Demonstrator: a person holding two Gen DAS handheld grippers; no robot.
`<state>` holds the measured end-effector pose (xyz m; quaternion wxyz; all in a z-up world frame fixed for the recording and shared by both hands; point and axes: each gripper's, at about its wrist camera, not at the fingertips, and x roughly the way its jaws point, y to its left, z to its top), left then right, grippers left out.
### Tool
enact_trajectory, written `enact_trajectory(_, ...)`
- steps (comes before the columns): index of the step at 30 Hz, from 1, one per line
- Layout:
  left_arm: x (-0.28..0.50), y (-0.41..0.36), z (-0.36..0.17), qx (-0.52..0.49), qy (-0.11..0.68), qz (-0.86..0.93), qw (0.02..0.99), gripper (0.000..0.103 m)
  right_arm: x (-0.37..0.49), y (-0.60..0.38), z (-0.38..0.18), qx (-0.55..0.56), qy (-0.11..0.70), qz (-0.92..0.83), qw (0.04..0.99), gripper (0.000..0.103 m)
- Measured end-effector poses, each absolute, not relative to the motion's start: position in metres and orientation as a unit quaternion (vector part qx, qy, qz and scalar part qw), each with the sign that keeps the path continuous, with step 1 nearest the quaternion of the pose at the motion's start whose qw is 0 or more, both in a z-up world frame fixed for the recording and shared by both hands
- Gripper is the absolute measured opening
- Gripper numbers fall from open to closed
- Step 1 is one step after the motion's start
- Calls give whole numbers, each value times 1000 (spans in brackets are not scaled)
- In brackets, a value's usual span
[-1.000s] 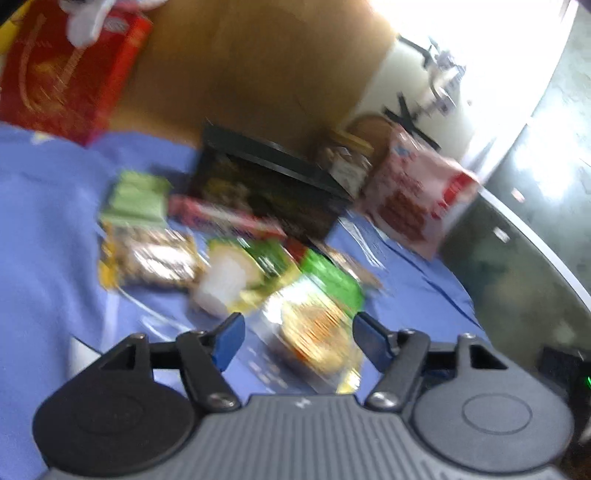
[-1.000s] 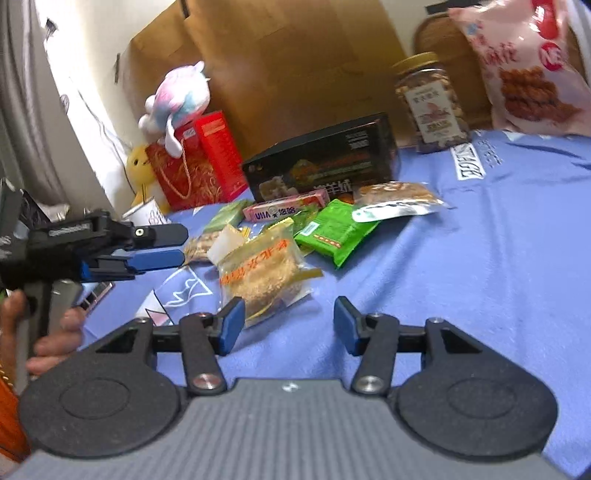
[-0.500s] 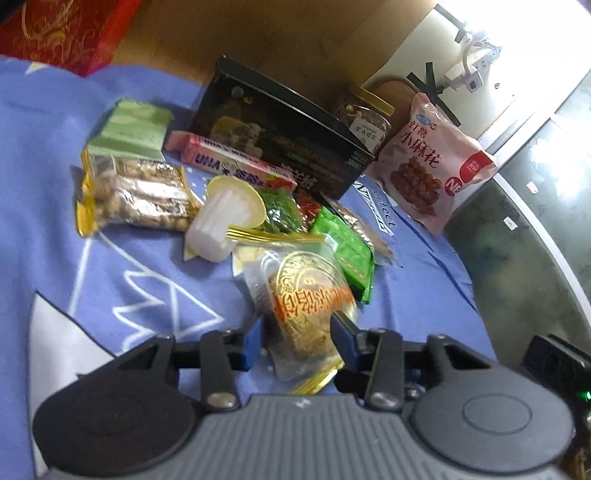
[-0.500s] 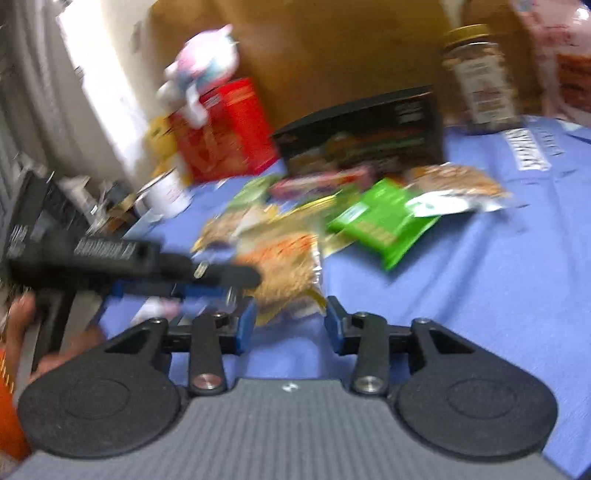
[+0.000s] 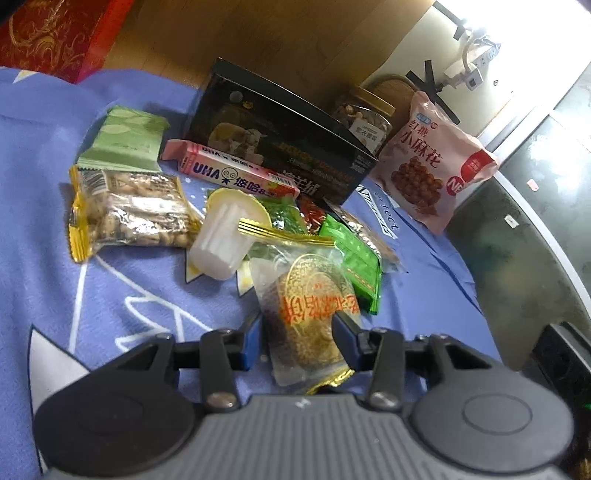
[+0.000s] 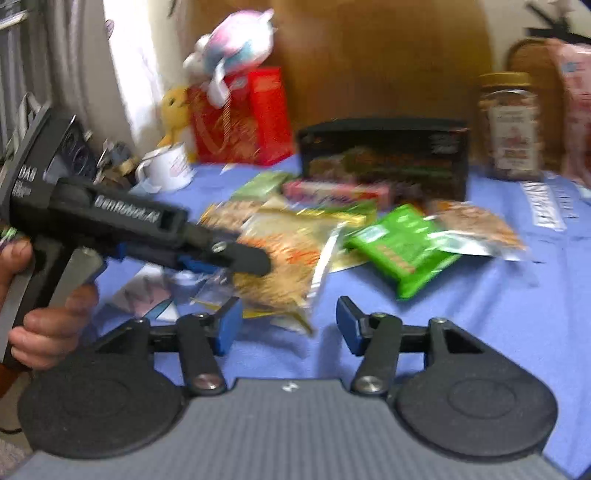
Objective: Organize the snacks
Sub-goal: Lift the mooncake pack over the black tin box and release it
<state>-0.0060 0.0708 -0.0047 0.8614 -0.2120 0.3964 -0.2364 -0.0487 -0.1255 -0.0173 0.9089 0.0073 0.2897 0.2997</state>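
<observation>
Mooncake packet (image 5: 312,314), clear with gold trim, sits clamped between the left gripper's (image 5: 297,339) pads, low over the blue cloth (image 5: 55,258). Right gripper (image 6: 288,325) has just spread its jaws; nothing between them. Only the right wrist view shows the person's hand (image 6: 44,317), one plush toy (image 6: 232,40), one white mug (image 6: 168,168). Both views: one black box (image 5: 280,147), one nut jar (image 5: 364,120). Brown backboard (image 5: 258,33) behind.

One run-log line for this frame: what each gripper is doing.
left gripper: shut on pastry packet, lying on blue cloth | right gripper: open, holds nothing, jaws just opened | other snacks untouched
</observation>
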Motion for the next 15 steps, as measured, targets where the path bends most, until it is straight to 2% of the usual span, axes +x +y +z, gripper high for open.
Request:
enact_trajectory(1,-6,71,-3,-209,397,-233,863,41,-47,-120,-20,3,294,308,905,55)
enact_trajectory(3,-8,73,8,-215,389,-238,864,41,-51,-112,-18,-21,279,298,913,46)
enact_trajectory(9,17,67,70,-173,326,-251,895,41,-50,-120,19,-6,213,296,931,45)
enact_trajectory(12,58,59,93,-153,304,-250,907,42,-20,-124,41,7,188,286,940,45)
enact_trajectory(15,105,53,98,-156,314,-237,906,43,26,-131,58,34,187,271,944,45)
